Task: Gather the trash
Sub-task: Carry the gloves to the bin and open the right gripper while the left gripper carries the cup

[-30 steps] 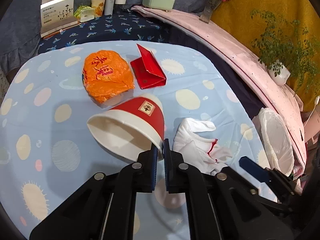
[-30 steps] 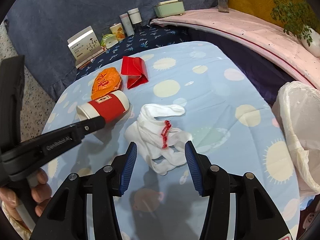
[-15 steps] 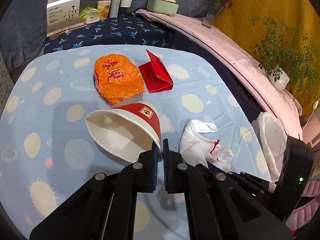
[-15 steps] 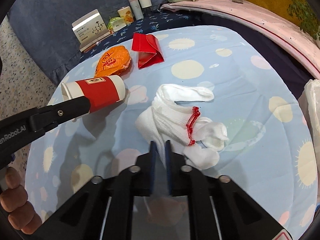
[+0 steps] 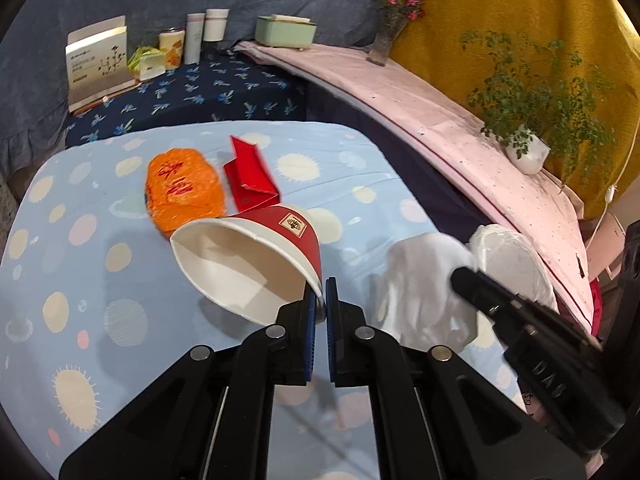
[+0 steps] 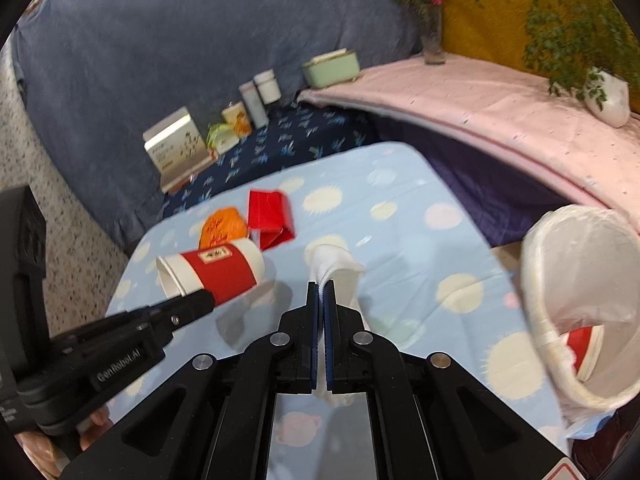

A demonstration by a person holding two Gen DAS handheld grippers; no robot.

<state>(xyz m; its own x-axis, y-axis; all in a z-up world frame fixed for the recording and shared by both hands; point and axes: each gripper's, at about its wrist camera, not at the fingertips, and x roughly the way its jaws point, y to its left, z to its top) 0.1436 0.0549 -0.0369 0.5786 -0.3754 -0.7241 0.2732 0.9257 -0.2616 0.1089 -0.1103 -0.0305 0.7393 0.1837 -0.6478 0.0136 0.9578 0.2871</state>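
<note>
Light blue tablecloth (image 5: 120, 280) dotted with pale circles and suns, draped over a low table. Nearest in the left wrist view: left gripper (image 5: 319, 300), pressed together on the rim of a red and white paper cup (image 5: 256, 256), cup tipped on its side with its mouth facing the camera (lifted clear of the cloth or just grazing it, cannot tell). In the right wrist view: right gripper (image 6: 321, 296), squeezed shut on a white cloth (image 6: 334, 262), bunched above the pads and hanging below them. Just right of the table edge, a bin lined with a white bag (image 6: 580, 280), something red inside it. Farther back on the cloth, a crumpled orange bag (image 5: 184, 190) beside a folded red carton (image 5: 252, 176). Beyond that, a dark blue patterned surface with a white box (image 5: 100, 62), small tins and bottles, a mint green container (image 5: 285, 32). Right of these, a pink ledge with a flower vase (image 5: 384, 38) and a potted plant (image 5: 528, 148). Blue drape and yellow cloth behind.
</note>
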